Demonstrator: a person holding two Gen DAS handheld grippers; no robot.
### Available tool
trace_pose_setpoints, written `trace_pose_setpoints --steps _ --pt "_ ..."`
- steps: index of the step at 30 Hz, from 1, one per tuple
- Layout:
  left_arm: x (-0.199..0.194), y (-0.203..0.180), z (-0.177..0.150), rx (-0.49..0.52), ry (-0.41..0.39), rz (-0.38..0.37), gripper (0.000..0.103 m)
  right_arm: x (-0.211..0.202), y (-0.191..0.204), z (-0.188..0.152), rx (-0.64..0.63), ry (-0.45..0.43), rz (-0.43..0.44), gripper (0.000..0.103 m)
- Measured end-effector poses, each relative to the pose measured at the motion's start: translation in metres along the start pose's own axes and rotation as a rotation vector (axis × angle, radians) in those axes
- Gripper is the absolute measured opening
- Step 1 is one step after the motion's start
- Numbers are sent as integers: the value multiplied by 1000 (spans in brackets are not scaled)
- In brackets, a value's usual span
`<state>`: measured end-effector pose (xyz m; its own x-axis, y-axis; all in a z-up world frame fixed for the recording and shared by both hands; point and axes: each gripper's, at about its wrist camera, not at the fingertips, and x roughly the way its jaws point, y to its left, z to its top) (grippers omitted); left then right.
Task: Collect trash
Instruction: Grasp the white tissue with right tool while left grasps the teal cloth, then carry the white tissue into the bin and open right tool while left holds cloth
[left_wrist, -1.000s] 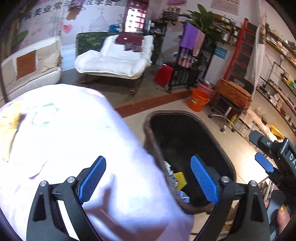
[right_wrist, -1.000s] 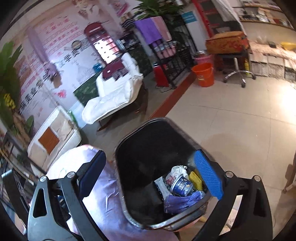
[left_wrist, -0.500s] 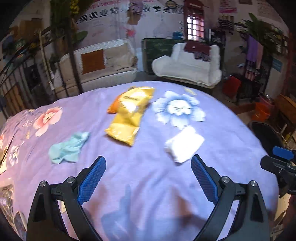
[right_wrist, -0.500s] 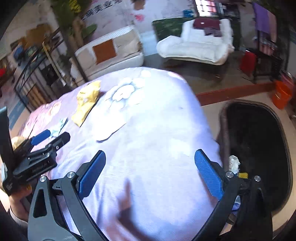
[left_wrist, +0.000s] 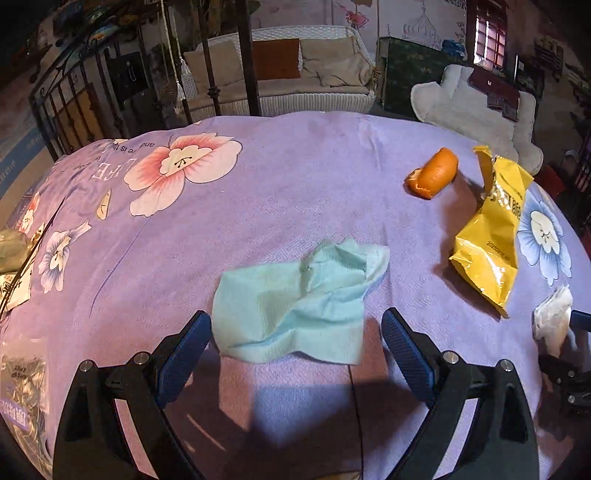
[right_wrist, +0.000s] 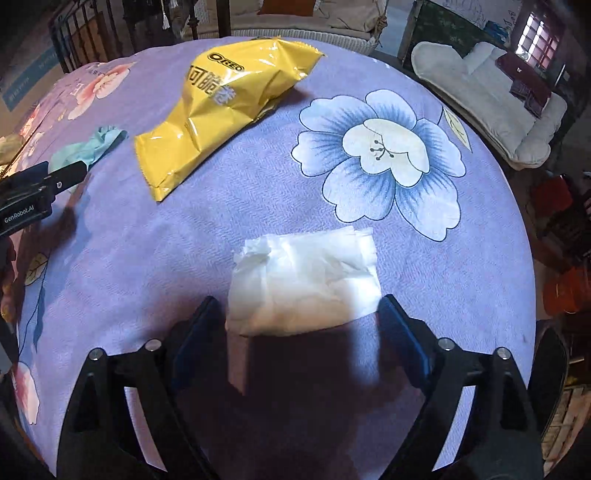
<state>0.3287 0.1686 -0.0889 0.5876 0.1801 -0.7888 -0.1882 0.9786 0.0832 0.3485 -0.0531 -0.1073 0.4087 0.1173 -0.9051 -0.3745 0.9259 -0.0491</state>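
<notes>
- Trash lies scattered on a purple flowered cloth (left_wrist: 295, 177) that covers a round tabletop: a pale green tissue (left_wrist: 299, 306), a white tissue (right_wrist: 306, 284), a yellow snack bag (right_wrist: 221, 107) and a piece of orange peel (left_wrist: 434, 173).
- Left gripper (left_wrist: 295, 354) stands with its fingers wide apart and holds nothing. The green tissue lies just ahead of the fingertips, between the lines of the two fingers, with its near edge level with the tips. Its long axis runs left to right, so it crosses the gap from one finger toward the other.
- Right gripper (right_wrist: 299, 332) has fingers somewhat narrower; its jaws have just been closing, and the near part of the white tissue sits between them. I cannot see the pads pressing on it yet (a small strip of cloth shows at each side).
- White tissue also lies crosswise, long axis from finger to finger, and it nearly fills the opening.
- Snack bag lies farther off, between the two tissues, with the peel just beyond its far end; neither gripper is near them.
- My judgement: each hand has its own tissue straight ahead, so the coming move is a short push down and forward, then closing. The left gripper needs more advance, because its tissue is mostly beyond the tips.
- One risk is that the fingers pinch the cloth together with the thin paper.
</notes>
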Motion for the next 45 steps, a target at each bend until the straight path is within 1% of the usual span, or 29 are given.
trace_pose_setpoints --steps 1,2,3,4,5,6,7,8,10,12,13,17,22,25,29,32,35,38,45 --pt "6 -3 3 8 4 -1 93 1 -3 1 1 -5 -9 73" --pt "11 -7 6 17 5 -13 93 2 -5 2 -1 -13 -22 69" --pt "14 -10 6 30 4 -20 93 1 -8 2 2 -24 -34 60" --pt "16 -14 8 42 1 -20 90 -1 -11 2 10 -33 -39 48" --pt "16 -17 10 55 -5 -26 86 -3 -16 1 22 -43 -39 43" --pt "16 -20 12 67 -10 -31 77 -4 -19 1 33 -50 -31 32" --pt "15 -22 13 72 -18 -29 65 -5 -21 0 42 -56 -17 24" --pt "15 -22 14 72 -23 -30 57 -6 -23 -1 47 -64 -8 22" --pt "12 -22 16 62 -28 -39 28 -10 -24 -5 51 -86 -2 15" --pt "10 -22 14 52 -28 -46 13 -15 -24 -9 56 -113 2 14" --pt "8 -22 12 45 -30 -51 11 -17 -24 -11 54 -125 -1 13" --pt "-12 -22 -5 23 -58 -88 9 -20 -14 -17 55 -156 -5 13" --pt "-53 -16 -27 -50 -122 -144 9 -35 -21 -24 94 -206 19 13" --pt "-81 -18 -40 -64 -168 -174 9 -49 -26 -35 105 -240 23 13" --pt "-119 -31 -54 -52 -226 -194 9 -64 -33 -52 128 -280 8 13" --pt "-143 -45 -62 -44 -260 -213 9 -78 -45 -68 170 -309 -4 13" --pt "-159 -62 -68 -13 -280 -235 9 -92 -62 -84 223 -347 -23 13" --pt "-168 -79 -75 19 -291 -251 9 -107 -78 -99 282 -376 -40 13" --pt "-170 -108 -85 77 -285 -285 9 -124 -111 -128 411 -414 -94 13"
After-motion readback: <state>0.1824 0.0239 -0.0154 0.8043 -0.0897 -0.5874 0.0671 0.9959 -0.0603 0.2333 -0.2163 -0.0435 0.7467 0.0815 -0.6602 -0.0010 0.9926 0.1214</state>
